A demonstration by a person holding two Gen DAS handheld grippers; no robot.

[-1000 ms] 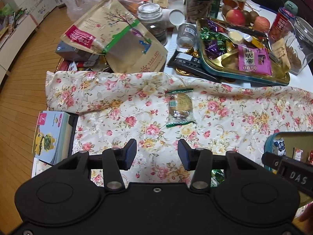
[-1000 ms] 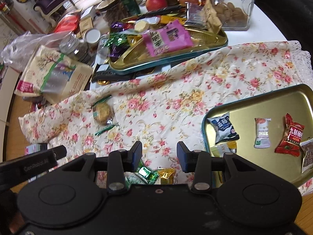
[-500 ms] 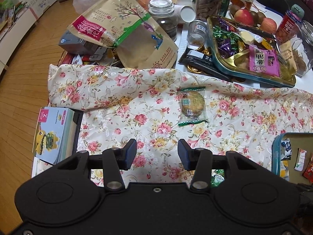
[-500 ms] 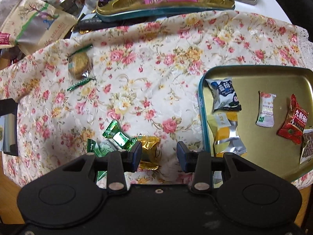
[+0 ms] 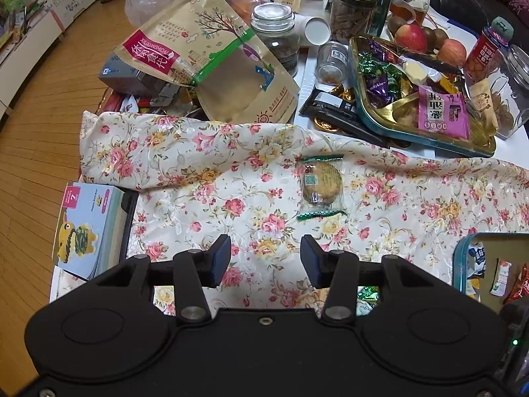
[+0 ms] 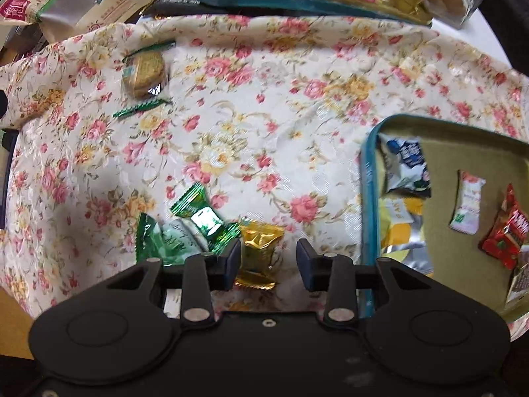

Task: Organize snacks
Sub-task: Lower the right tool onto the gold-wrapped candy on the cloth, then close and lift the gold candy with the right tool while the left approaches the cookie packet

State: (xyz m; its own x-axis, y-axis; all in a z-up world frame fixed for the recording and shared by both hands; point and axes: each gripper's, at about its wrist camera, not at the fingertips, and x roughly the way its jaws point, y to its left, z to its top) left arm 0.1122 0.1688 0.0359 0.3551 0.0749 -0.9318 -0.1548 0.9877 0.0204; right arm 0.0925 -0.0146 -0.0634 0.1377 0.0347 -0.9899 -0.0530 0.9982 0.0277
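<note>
right gripper [image 6: 268,261]: jaws closing around crinkly gold foil-wrapped candy [image 6: 259,248], not yet pinching | left gripper [image 5: 265,258]: released, empty, above floral tablecloth [image 5: 205,178]

The cloth [image 6: 251,106] is cream, strewn with pink and yellow roses. On it lie a gold-wrapped candy [image 6: 259,251], shiny green candies [image 6: 205,220] and a biscuit [image 5: 321,182] in clear wrap with green ends. The tray [image 6: 368,178] is teal-rimmed, dull gold inside. Both grippers are black.

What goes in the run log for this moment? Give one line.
right gripper: over gold candy, jaws closing, not yet gripping | left gripper: open, empty, above cloth | tin: holds snacks | cookie: on cloth
</note>
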